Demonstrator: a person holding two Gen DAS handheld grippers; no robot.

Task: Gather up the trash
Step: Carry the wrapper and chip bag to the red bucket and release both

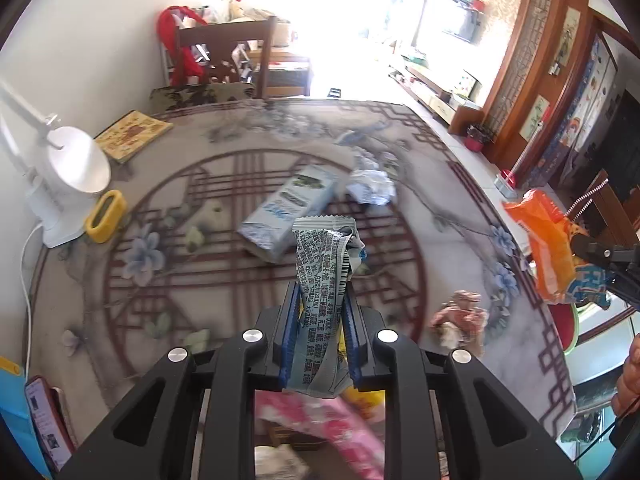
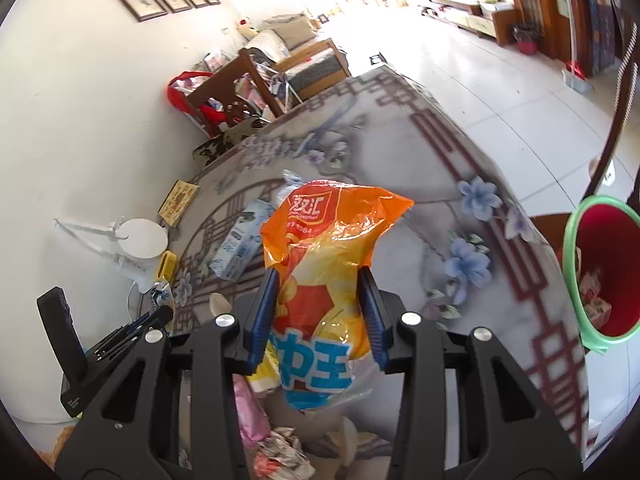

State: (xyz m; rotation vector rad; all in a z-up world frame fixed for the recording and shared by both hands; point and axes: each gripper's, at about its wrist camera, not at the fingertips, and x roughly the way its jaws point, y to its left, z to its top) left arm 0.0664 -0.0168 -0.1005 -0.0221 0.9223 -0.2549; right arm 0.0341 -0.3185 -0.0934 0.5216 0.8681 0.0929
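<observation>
My left gripper is shut on a crumpled silver wrapper with printed text, held above the patterned table. My right gripper is shut on a large orange and yellow snack bag; the same snack bag and right gripper show at the right edge of the left wrist view. On the table lie a blue-white carton, also seen as the carton, and a crumpled white paper. A red bin with a green rim stands off the table's right edge with cartons inside.
A white desk lamp, a yellow timer, a book and a phone sit along the table's left side. A small brown figurine stands near the right edge. Pink wrappers lie below the grippers. A wooden chair stands at the far end.
</observation>
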